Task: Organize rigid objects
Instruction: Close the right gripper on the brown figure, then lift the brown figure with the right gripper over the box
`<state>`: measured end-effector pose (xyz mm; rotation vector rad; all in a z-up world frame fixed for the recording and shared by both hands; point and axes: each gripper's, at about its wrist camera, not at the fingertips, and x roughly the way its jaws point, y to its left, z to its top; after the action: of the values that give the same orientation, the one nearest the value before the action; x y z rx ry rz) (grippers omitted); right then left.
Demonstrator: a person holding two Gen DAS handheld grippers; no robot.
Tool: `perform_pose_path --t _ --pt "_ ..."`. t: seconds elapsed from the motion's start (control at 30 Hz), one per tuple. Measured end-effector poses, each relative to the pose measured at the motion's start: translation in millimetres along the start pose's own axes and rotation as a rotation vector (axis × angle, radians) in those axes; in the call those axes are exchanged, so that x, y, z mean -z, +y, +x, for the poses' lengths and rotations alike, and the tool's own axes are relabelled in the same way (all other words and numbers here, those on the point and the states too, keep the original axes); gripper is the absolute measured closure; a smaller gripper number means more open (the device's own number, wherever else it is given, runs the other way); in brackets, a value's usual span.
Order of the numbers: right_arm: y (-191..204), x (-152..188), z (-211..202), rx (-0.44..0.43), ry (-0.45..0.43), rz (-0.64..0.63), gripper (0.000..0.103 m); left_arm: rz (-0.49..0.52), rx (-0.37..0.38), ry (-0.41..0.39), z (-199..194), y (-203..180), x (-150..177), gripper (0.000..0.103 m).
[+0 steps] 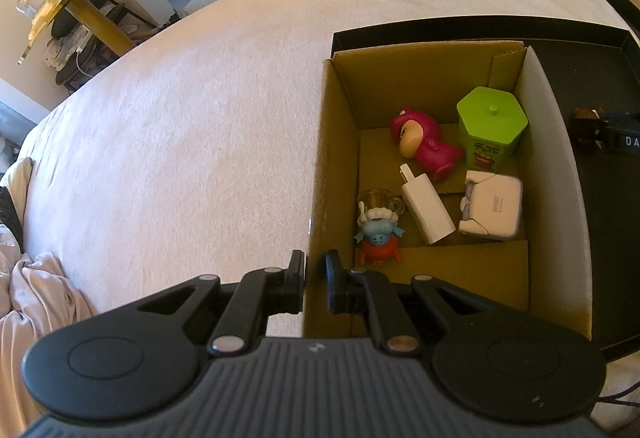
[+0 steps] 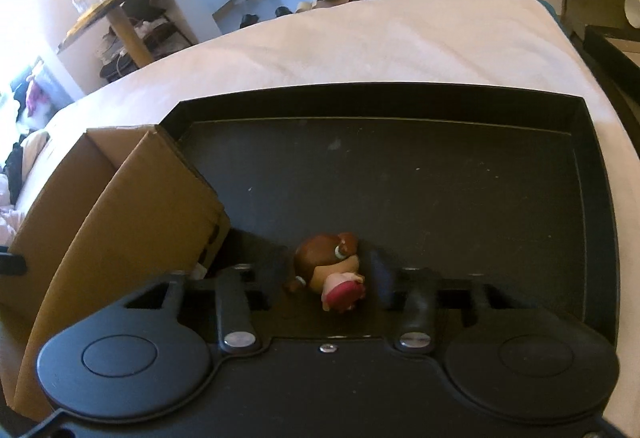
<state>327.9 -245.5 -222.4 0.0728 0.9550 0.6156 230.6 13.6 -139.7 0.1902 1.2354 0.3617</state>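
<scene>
With our left gripper [image 1: 316, 280] pinching the cardboard box [image 1: 320, 166] wall, we judge the small hard figurine [image 2: 330, 272] between our right gripper's [image 2: 328, 284] spread fingers light, best squeezed across its rounded head.

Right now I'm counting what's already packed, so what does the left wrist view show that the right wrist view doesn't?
Only the left wrist view looks into the cardboard box: a green hexagonal tin, a pink figurine, a white charger, a white case, a small glass cup and a blue and red figurine. The left gripper clamps the box wall.

Only the right wrist view shows the brown-haired figurine clearly, lying between the right gripper's open fingers.

Both show the box, the black tray and the bed.
</scene>
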Motion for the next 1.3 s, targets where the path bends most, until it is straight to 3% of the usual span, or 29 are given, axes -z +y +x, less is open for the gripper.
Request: perform_pose_path --t 0.6,1.3 --pt "9 0 -50 0.030 -0.005 0.001 0.068 -0.016 0.012 -0.002 1 3 0 0.094" --pt "46 -21 -95 0.082 -0.057 -0.068 0.068 -0.072 0.108 -0.041 -1 19 6 0.095"
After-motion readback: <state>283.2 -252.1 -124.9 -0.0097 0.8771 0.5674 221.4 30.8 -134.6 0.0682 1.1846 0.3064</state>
